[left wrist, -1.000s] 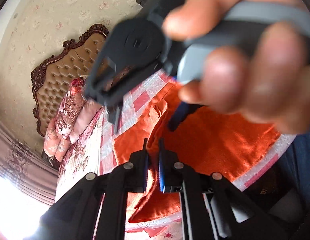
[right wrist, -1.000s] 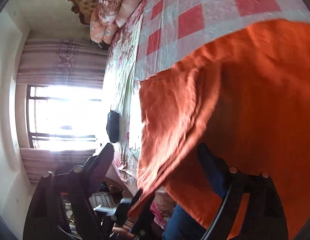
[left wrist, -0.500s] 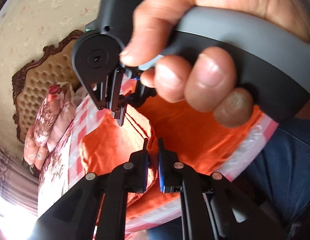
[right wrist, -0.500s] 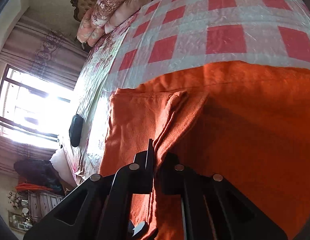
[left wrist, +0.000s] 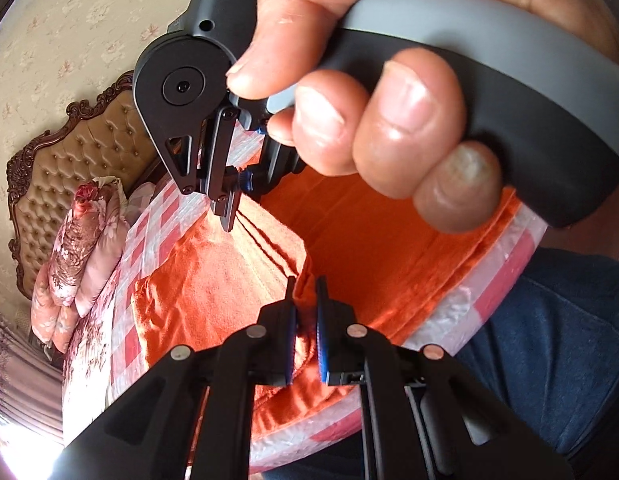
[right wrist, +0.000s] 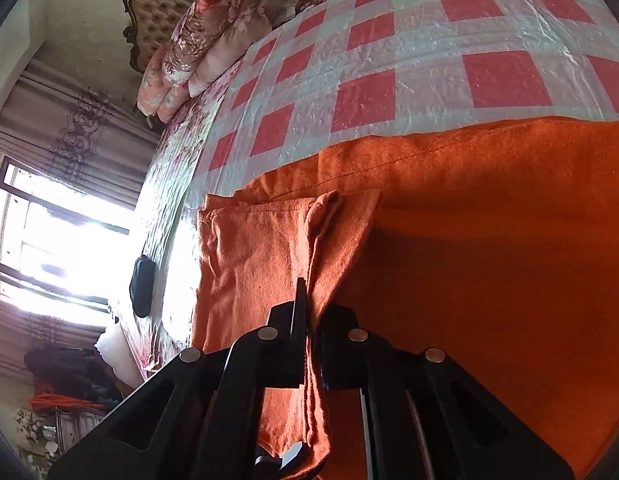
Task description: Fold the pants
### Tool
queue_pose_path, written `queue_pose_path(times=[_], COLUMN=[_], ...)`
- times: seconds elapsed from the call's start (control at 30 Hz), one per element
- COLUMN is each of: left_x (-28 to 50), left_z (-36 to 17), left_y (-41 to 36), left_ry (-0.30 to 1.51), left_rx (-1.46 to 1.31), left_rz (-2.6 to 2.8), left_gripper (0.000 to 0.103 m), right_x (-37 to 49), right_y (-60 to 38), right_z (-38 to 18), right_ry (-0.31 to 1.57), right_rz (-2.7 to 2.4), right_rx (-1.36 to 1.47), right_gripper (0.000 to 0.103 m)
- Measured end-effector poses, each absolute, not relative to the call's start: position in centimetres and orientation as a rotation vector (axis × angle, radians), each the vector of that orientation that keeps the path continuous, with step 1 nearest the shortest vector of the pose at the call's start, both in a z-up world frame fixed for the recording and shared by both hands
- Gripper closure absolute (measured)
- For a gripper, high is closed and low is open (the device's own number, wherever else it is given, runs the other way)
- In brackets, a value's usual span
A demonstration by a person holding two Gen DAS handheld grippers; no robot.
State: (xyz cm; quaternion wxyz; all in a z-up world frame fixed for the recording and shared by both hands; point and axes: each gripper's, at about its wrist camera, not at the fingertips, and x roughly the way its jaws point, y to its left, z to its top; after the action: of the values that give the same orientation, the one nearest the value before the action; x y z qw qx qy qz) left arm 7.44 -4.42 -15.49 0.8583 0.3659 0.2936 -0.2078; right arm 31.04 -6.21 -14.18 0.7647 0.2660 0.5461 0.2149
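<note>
Orange pants [left wrist: 229, 292] lie on a bed with a red-and-white checked cover [left wrist: 165, 216]. My left gripper [left wrist: 305, 288] is shut on a fold of the pants near the bed's front edge. My right gripper [right wrist: 311, 292] is shut on a raised ridge of the same pants [right wrist: 489, 280]. In the left wrist view the right gripper [left wrist: 225, 216] hangs above the cloth, held by a hand [left wrist: 389, 128], its fingers pinching the fabric further back.
Floral pillows [right wrist: 197, 36] and a tufted headboard [left wrist: 81, 164] stand at the far end of the bed. A dark object [right wrist: 141, 288] lies at the bed's edge by a bright window [right wrist: 49, 248]. The person's blue-clad leg [left wrist: 569, 340] is at the front.
The right gripper has come down onto the pants and closed on a raised fold. The left gripper has stayed shut on the cloth. The pants now lie flatter across the bed.
</note>
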Motion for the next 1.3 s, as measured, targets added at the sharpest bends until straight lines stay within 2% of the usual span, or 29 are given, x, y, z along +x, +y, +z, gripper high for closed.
queue_pose_path(times=[0.23,0.4,0.5,0.63,0.67,0.7,0.77,0.83,0.87,0.93,0.97,1.0,1.13,1.23,1.3], left_x=[8.6,8.9,8.5,8.8,9.7,11.0,15.0,19.0,21.0,24.4,26.3,27.9,29.7,30.3,30.1], left_z=[-15.9,-15.4,-13.8,-10.2,-9.3,-8.5,-7.7,-8.7,-9.4,-10.7,-11.5,-12.4,-13.8,-14.1,-13.9], left_y=[-4.8,-4.1,-2.1,3.9,5.6,7.4,11.3,13.5,14.2,14.9,15.2,15.4,15.8,16.8,17.6], left_ry=[0.643,0.691,0.691,0.684,0.677,0.672,0.696,0.749,0.771,0.848,0.881,0.916,0.974,0.971,0.951], left_rx=[0.72,0.598,0.524,0.358,0.317,0.268,0.125,0.1,0.1,0.027,0.016,0.025,-0.031,-0.117,-0.152], left_rz=[-0.479,-0.551,-0.56,-0.488,-0.435,-0.373,-0.298,-0.251,-0.231,-0.293,-0.301,-0.307,-0.28,-0.263,-0.202], left_gripper=[0.092,0.061,0.048,0.047,0.051,0.066,0.083,0.094,0.098,0.098,0.098,0.098,0.097,0.09,0.07], right_x=[30.7,30.4,30.2,29.9,29.7,29.5,28.6,27.6,26.9,25.6,25.2,24.8,24.5,24.7,24.5], right_y=[-6.8,-6.4,-5.9,-5.1,-5.0,-5.0,-4.9,-4.6,-4.2,-3.0,-2.4,-1.8,-0.6,-0.2,0.1], right_z=[-14.8,-15.3,-15.2,-14.7,-14.5,-14.2,-13.0,-12.3,-11.9,-11.6,-11.7,-11.9,-13.4,-14.3,-14.5], right_ry=[1.188,1.196,1.194,1.188,1.184,1.176,1.138,1.113,1.099,1.078,1.07,1.068,1.108,1.136,1.129], right_rz=[0.417,0.367,0.341,0.315,0.305,0.295,0.25,0.239,0.239,0.239,0.237,0.245,0.227,0.195,0.201], right_rx=[0.541,0.476,0.424,0.348,0.339,0.327,0.281,0.265,0.257,0.215,0.199,0.175,0.099,0.03,0.005], right_gripper=[0.097,0.097,0.097,0.097,0.096,0.086,0.083,0.082,0.078,0.067,0.053,0.045,0.045,0.038,0.032])
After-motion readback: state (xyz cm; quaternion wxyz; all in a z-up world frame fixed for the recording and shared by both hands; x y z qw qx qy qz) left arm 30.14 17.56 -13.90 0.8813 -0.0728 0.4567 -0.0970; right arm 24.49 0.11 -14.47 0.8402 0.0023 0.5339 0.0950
